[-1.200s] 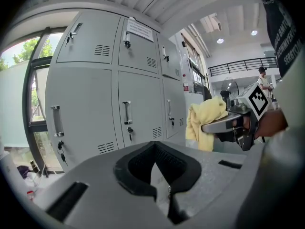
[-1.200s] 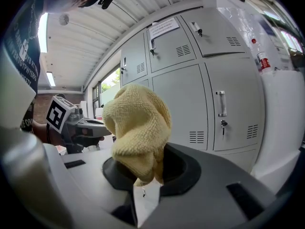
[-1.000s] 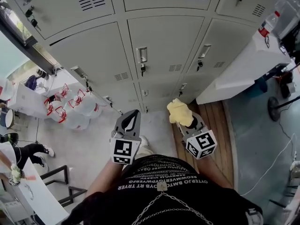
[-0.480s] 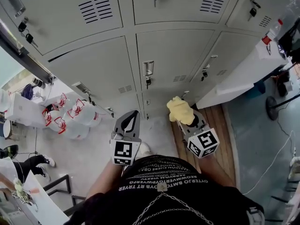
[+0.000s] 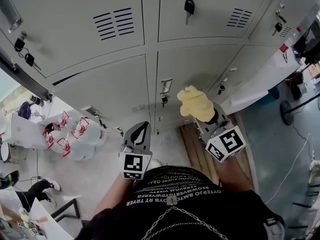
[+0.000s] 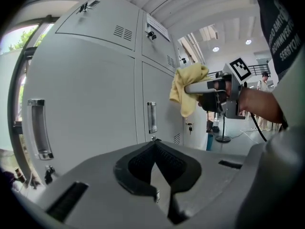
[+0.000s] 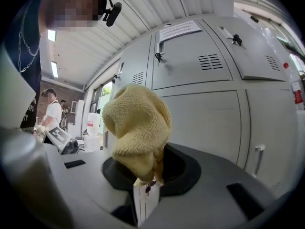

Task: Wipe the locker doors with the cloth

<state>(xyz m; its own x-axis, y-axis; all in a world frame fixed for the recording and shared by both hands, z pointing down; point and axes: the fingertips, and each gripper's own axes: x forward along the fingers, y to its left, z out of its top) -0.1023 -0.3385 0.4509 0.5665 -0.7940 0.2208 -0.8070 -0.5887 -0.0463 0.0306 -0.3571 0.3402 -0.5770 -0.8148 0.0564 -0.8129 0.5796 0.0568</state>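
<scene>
Right gripper point(image 7: 146, 187) is clamped on the yellow cloth point(image 5: 196, 103); its own view shows both jaws pressed together on a fold, with the rest of the cloth bunched above the tips. Since a second ago this gripper has climbed. Then the cloth sat low, in front of the bottom row of lockers. Now it is raised in front of a middle-row door among the grey locker doors point(image 5: 200, 64), just right of that door's handle point(image 5: 166, 85). The marker cube point(image 5: 226, 144) on the gripper has gone up and to the right with it. In the left gripper view the cloth hangs close against the door face, but contact cannot be confirmed. Left gripper point(image 5: 142, 128) has hardly moved: it stays low near the person's waist, pointing at the foot of the lockers, jaw tips meeting and nothing between them. The head view has also shifted over the same second. The lockers have slid down the picture, the top row now fills the upper part with its vent slots large, and a bunch of keys point(image 5: 189, 5) hanging from a top-row lock has come well into view. The water bottles point(image 5: 75, 131) on the floor to the left and the wooden platform point(image 5: 197, 151) under the right gripper lie where they did, only lower in the picture and with less floor showing.
</scene>
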